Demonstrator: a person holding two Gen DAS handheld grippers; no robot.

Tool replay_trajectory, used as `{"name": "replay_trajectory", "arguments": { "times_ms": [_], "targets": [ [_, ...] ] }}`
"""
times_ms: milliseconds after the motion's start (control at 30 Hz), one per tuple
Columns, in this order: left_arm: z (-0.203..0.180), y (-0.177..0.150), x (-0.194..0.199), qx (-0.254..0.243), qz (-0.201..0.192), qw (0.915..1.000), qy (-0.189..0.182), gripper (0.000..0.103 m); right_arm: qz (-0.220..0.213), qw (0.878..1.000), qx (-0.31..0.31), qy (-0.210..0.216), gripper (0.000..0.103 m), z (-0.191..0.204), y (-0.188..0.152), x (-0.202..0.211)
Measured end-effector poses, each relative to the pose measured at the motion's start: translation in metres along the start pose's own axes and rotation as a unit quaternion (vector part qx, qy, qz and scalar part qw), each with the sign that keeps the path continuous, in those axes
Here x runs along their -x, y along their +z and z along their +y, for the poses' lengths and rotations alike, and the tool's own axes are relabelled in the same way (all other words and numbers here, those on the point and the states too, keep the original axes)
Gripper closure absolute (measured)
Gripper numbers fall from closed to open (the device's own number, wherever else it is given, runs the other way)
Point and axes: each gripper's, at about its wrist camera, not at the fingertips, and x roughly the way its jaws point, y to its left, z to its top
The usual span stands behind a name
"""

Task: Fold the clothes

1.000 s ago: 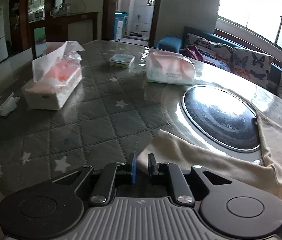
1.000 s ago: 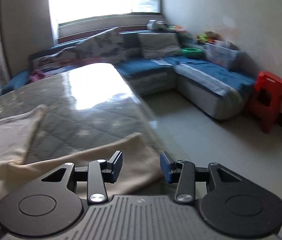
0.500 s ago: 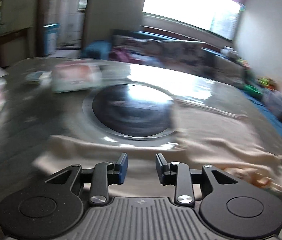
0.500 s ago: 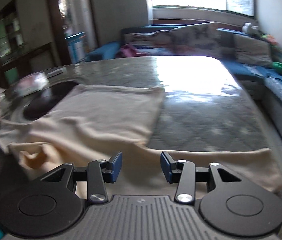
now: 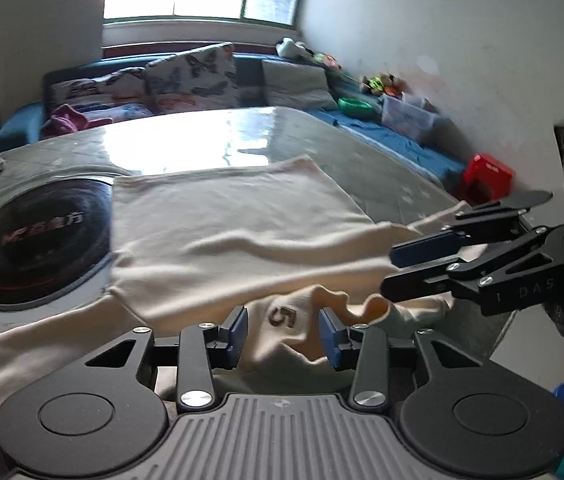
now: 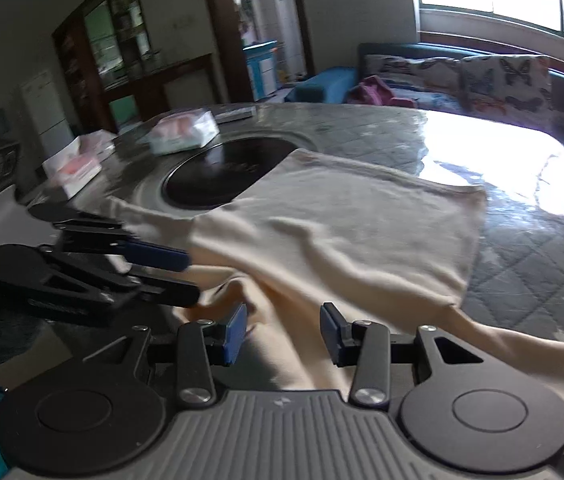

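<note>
A cream garment [image 5: 234, 220] lies spread on the quilted table, partly over the black round cooktop [image 5: 38, 240]. A bunched part with a "5" print [image 5: 282, 316] sits between my left gripper's [image 5: 283, 336] open jaws. My right gripper [image 5: 391, 272] comes in from the right, open, over the garment's near edge. In the right wrist view the garment [image 6: 341, 232] runs under my open right gripper [image 6: 283, 334], and my left gripper [image 6: 192, 276] is at the left, open.
Tissue packs [image 6: 186, 132] and a tissue box [image 6: 78, 164] stand beyond the cooktop [image 6: 222, 172]. A blue sofa with butterfly cushions [image 5: 190, 76] lies behind the table. A red stool [image 5: 485, 176] stands on the floor at the right.
Both grippers have swung inward toward the garment's near middle and now face each other. The left gripper, nearly shut a second ago, has opened wide around the bunched cloth.
</note>
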Motion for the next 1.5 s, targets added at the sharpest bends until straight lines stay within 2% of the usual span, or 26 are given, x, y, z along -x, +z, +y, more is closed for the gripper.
{"name": "replay_trajectory", "arguments": {
  "times_ms": [133,167,200,267,333,400,567,667,900,967,1033,1100,1233,1300,1500],
  "targets": [
    [-0.001,-0.002,-0.007,-0.008,0.01,0.9999,0.004,0.064,0.009,1.0,0.011,0.0,0.064,0.006,0.0,-0.011],
    [-0.001,-0.003,-0.009,-0.008,0.012,0.9999,0.005,0.068,0.011,1.0,0.014,-0.001,0.066,0.008,0.0,-0.013],
    [0.0,-0.004,-0.01,-0.007,0.014,0.9999,0.004,0.081,0.013,1.0,0.016,-0.001,0.071,0.009,-0.001,-0.016],
    [0.001,-0.006,-0.008,-0.007,0.012,0.9999,0.003,0.087,0.018,1.0,0.022,-0.003,0.075,0.012,-0.001,-0.021],
    [0.0,-0.007,-0.003,-0.011,0.003,0.9999,0.005,0.092,0.023,0.999,0.029,-0.01,0.087,0.015,-0.003,-0.025],
    [-0.001,-0.007,0.005,-0.012,-0.009,0.9999,0.0,0.094,0.028,0.999,0.035,-0.01,0.094,0.017,-0.006,-0.025],
    [-0.004,-0.011,0.025,-0.03,-0.024,0.9991,-0.017,0.094,0.047,0.997,0.056,0.013,0.097,0.027,-0.014,-0.018],
    [-0.004,-0.019,0.03,-0.034,-0.014,0.9989,-0.028,0.094,0.059,0.996,0.069,0.027,0.1,0.033,-0.019,-0.013],
    [-0.002,-0.031,0.025,-0.038,0.023,0.998,-0.045,0.094,0.086,0.99,0.099,0.059,0.1,0.046,-0.03,-0.003],
    [0.001,-0.026,0.032,-0.041,0.01,0.9982,-0.043,0.093,0.088,0.988,0.103,0.069,0.099,0.048,-0.03,0.002],
    [0.005,-0.019,0.038,-0.04,-0.007,0.9984,-0.04,0.093,0.076,0.991,0.094,0.061,0.093,0.042,-0.024,0.002],
    [0.01,-0.01,0.041,-0.031,-0.024,0.9986,-0.035,0.093,0.065,0.993,0.084,0.05,0.093,0.034,-0.018,0.0],
    [0.014,0.005,0.023,-0.006,-0.034,0.9993,-0.015,0.093,0.043,0.997,0.064,0.027,0.092,0.02,-0.006,-0.004],
    [0.014,0.006,0.007,0.008,-0.026,0.9995,-0.019,0.093,0.032,0.998,0.054,0.015,0.092,0.012,0.0,-0.006],
    [0.007,-0.002,-0.028,0.005,0.017,0.999,-0.04,0.093,0.057,0.997,0.049,0.03,0.092,0.014,-0.011,-0.038]
  ]
}}
